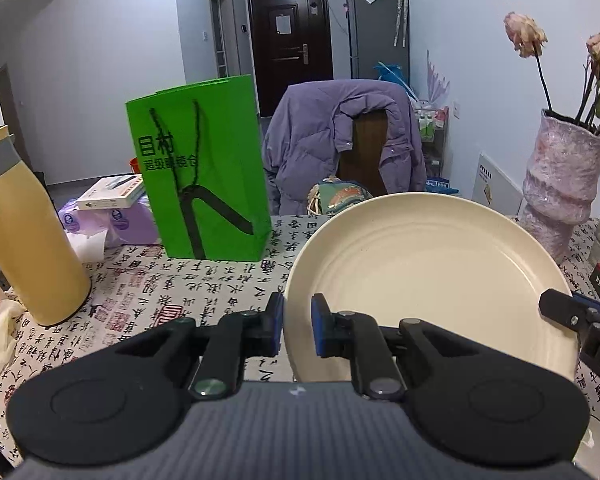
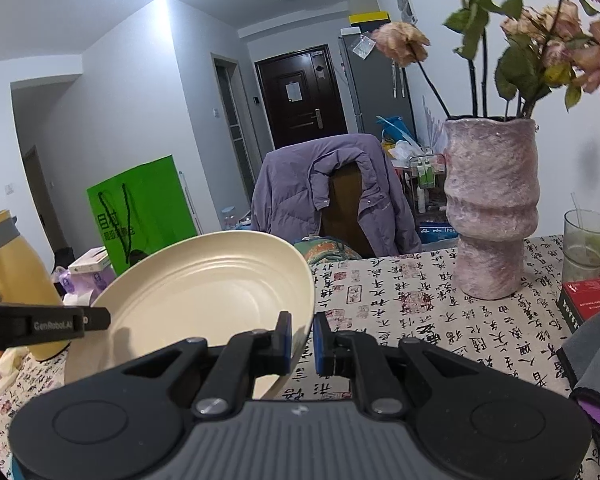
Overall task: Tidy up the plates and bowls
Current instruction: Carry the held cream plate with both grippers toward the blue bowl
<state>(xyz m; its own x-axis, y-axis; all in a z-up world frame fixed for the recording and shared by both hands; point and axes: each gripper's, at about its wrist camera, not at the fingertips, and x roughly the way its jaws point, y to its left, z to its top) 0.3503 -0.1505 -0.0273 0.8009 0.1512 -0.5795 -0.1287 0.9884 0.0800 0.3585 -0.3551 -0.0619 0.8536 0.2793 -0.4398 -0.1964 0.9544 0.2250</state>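
A cream plate (image 1: 428,280) hangs tilted above the counter (image 1: 204,280), pinched at opposite edges by two hand-held claws: the left claw (image 1: 298,326) is clamped on the plate's left rim, its blue pads pressed to either face, while the right claw (image 2: 302,340) is clamped on the right rim, as its own camera shows. Each claw's black finger also juts into the other's view at the far edge of the plate. The plate is clear of the calligraphy-print cloth, with a green paper bag (image 1: 200,168) behind it on the left, a yellow flask (image 1: 24,236) further left, and a tall pink vase (image 2: 492,208) of dried flowers standing near on the right, a glass (image 2: 586,244) and a red box (image 2: 588,302) beyond it. The risks from here look plain enough: both grips are thin bites on a smooth, sloping rim, so if the two hands drift apart or twist unevenly the plate could slip from one pair of pads and swing or drop onto the counter; a sideways carry to the right could also knock the top-heavy vase
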